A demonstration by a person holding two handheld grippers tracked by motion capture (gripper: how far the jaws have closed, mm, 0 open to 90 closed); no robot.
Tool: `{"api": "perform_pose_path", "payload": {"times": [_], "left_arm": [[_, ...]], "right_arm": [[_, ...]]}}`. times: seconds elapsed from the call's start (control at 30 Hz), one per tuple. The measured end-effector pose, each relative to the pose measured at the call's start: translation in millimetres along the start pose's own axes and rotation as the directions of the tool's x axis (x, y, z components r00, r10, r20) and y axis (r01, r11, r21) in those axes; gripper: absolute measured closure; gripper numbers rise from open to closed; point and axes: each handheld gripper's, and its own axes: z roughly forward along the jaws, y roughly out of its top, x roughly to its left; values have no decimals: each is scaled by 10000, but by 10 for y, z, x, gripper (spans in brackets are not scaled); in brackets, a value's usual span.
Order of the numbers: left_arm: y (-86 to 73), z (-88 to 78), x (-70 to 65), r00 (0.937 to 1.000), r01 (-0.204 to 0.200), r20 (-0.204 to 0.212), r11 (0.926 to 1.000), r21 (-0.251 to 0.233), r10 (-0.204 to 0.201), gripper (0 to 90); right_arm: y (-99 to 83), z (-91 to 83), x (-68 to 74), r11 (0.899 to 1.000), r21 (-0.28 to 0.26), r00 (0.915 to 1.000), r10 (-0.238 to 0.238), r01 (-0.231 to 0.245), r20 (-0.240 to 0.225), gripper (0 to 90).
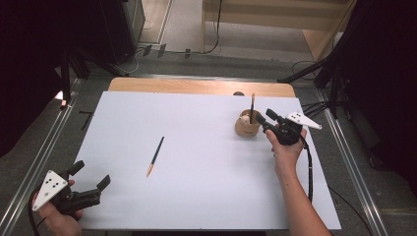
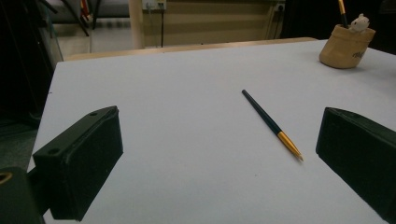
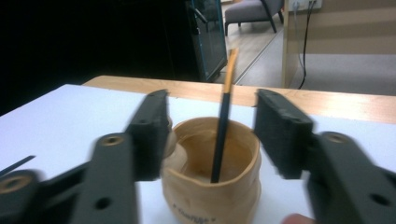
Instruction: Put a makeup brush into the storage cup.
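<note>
Beside the cup (image 1: pixel 247 125): right claw (image 3: pixel 219 133) open around upright brush (image 3: pixel 222 135); light, slim, stiff; pinch mid-shaft. Left claw (image 1: pixel 91 178) open, empty.

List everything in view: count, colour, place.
brush in cup: 1, dark handle, orange end up, standing in the cup
brush on sheet: 1, dark with orange-gold end, lying left of centre
cup: 1, tan, right side of the sheet, small white thing at its rim
sheet: 1, white, covers the table
table: 1, wood, far edge bare
left tool: 1, black, near-left corner, open, nothing between its jaws
right tool: 1, black, beside the cup, open
</note>
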Motion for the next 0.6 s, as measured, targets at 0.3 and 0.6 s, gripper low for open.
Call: {"api": "perform_pose_path", "payload": {"times": [0.3, 0.6], "left_arm": [[2, 9, -9, 10000, 8, 2, 10000, 26, -8, 12], [7, 37, -42, 10000, 2, 71, 10000, -8, -2, 12]], "right_arm": [[-31, -311, 39, 9988, 74, 9987, -482, 484, -187, 0], [-285, -717, 30, 9992, -79, 9984, -387, 384, -404, 0]]}}
